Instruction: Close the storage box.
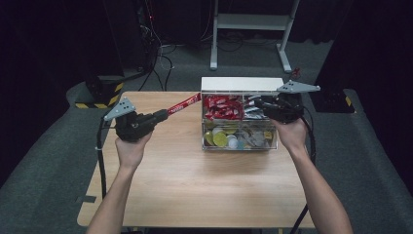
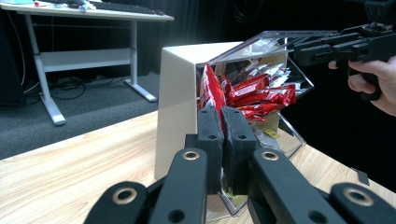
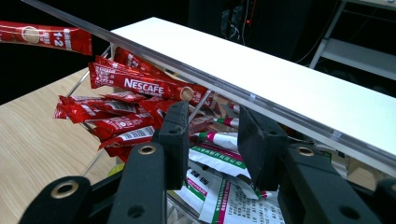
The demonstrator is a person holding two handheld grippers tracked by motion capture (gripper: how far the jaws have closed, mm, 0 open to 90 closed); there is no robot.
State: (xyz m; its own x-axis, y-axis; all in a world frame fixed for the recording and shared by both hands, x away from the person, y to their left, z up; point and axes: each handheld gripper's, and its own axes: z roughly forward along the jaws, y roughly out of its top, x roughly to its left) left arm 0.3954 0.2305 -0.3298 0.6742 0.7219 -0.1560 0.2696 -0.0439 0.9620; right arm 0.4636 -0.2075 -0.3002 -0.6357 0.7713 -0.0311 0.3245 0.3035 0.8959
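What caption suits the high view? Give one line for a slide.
Left gripper holds a red coffee stick beside a clear organizer box while the right gripper reaches into it.

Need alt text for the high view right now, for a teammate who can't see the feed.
The left gripper holds a red Nescafe stick in the air beside a clear organizer box on a wooden table. The right gripper reaches over the box, which holds red sticks, white sachets and round capsules.

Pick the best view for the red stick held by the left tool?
High view: the red stick shows full length, one end clamped in the left tool, the other toward the clear organizer. Left gripper view shows it edge-on above shut jaws. Right gripper view catches one printed end.
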